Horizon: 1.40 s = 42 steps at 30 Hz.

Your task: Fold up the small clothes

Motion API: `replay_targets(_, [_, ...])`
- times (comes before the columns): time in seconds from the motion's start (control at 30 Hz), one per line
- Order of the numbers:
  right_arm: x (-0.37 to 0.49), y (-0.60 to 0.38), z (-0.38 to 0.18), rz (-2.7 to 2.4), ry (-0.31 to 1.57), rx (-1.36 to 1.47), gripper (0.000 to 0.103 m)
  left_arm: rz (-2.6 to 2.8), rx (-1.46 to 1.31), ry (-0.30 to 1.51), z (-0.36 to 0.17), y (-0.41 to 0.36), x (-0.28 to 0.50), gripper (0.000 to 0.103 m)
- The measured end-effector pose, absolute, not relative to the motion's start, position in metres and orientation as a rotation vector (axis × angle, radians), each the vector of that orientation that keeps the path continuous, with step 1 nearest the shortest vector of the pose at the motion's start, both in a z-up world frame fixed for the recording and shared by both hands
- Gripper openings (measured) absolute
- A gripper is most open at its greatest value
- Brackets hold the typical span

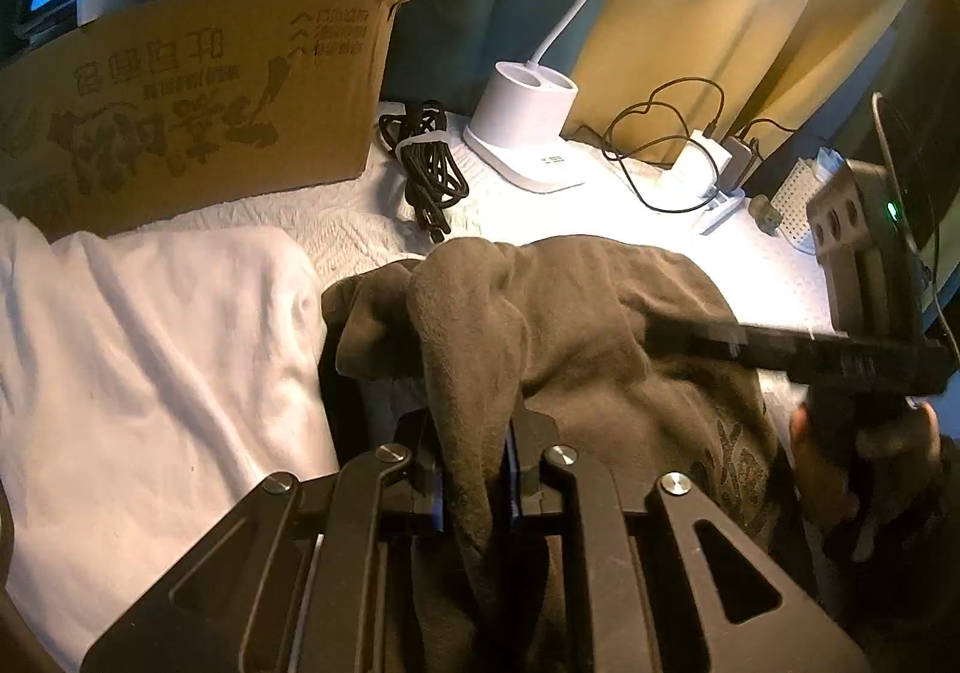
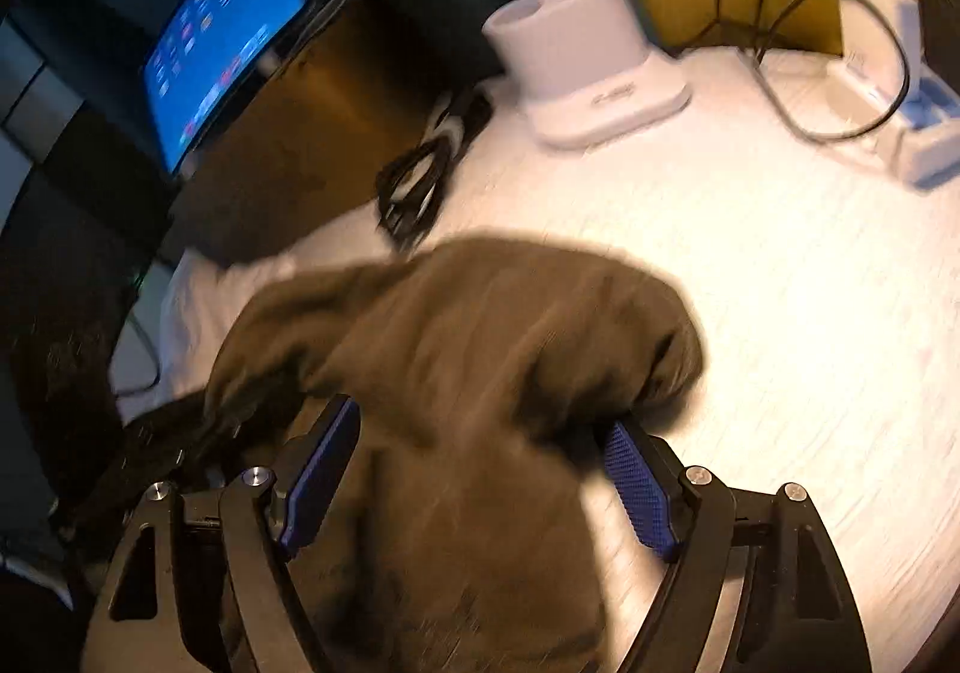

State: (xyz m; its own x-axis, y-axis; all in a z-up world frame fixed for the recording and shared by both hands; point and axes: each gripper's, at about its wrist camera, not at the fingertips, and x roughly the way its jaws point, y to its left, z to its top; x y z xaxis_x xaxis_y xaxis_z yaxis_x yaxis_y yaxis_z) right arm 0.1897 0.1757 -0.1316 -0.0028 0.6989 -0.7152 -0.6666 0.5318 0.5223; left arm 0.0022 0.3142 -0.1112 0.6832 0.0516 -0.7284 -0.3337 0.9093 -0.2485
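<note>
One brown garment (image 1: 570, 313) lies bunched on the white textured table cover (image 2: 780, 283), just right of a folded white cloth (image 1: 150, 343). Left gripper (image 1: 474, 469): jaws nearly closed, pinching a hanging fold of the fabric. Right gripper (image 2: 480, 469): jaws spread wide, blue pads (image 2: 636, 487) either side of the cloth, nothing clamped; that view is motion-blurred. Behind: bundled black cable (image 1: 429, 169), white lamp base (image 1: 528, 126), cardboard box (image 1: 192, 90). Risk: the single pinch on thick fleece may slip, or drag the whole heap and crumple it instead of spreading it.
</note>
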Motion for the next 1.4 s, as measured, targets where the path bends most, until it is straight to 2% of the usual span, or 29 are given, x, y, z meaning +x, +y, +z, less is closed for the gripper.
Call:
replay_targets(0.1, [0.206, 0.177, -0.130, 1.105, 1.144, 0.109, 0.079, 0.227, -0.374, 0.800, -0.112, 0.316, 0.003, 0.013])
replay_targets(0.13, [0.210, 0.177, -0.128, 1.114, 1.143, 0.133, 0.067, 0.232, -0.376, 0.798, -0.111, 0.317, 0.001, 0.013])
replay_targets(0.17, [0.213, 0.178, -0.126, 1.119, 1.142, 0.146, 0.061, 0.239, -0.370, 0.798, -0.111, 0.317, 0.001, 0.013])
replay_targets(0.3, [0.218, 0.182, -0.120, 1.064, 1.086, 0.056, 0.054, 0.296, -0.328, 0.817, -0.116, 0.321, 0.002, 0.018])
replay_targets(0.47, [0.217, 0.178, -0.129, 0.892, 0.991, -0.144, 0.054, 0.312, -0.365, 0.838, -0.120, 0.330, 0.004, 0.018])
replay_targets(0.77, [0.202, 0.154, -0.113, 0.808, 0.911, -0.225, 0.054, 0.328, -0.372, 0.751, -0.082, 0.322, -0.014, 0.019])
replay_targets(0.83, [0.195, 0.152, -0.108, 0.798, 0.897, -0.246, 0.054, 0.305, -0.367, 0.743, -0.075, 0.313, -0.016, 0.025])
replay_targets(0.9, [0.189, 0.150, -0.104, 0.803, 0.892, -0.260, 0.054, 0.269, -0.376, 0.747, -0.072, 0.301, -0.016, 0.036])
replay_targets(0.93, [0.185, 0.149, -0.103, 0.803, 0.890, -0.265, 0.054, 0.253, -0.383, 0.752, -0.072, 0.296, -0.016, 0.037])
replay_targets(1.4, [0.120, 0.116, -0.100, 0.806, 0.897, -0.326, 0.060, 0.308, -0.337, 0.902, -0.134, 0.262, -0.054, 0.037])
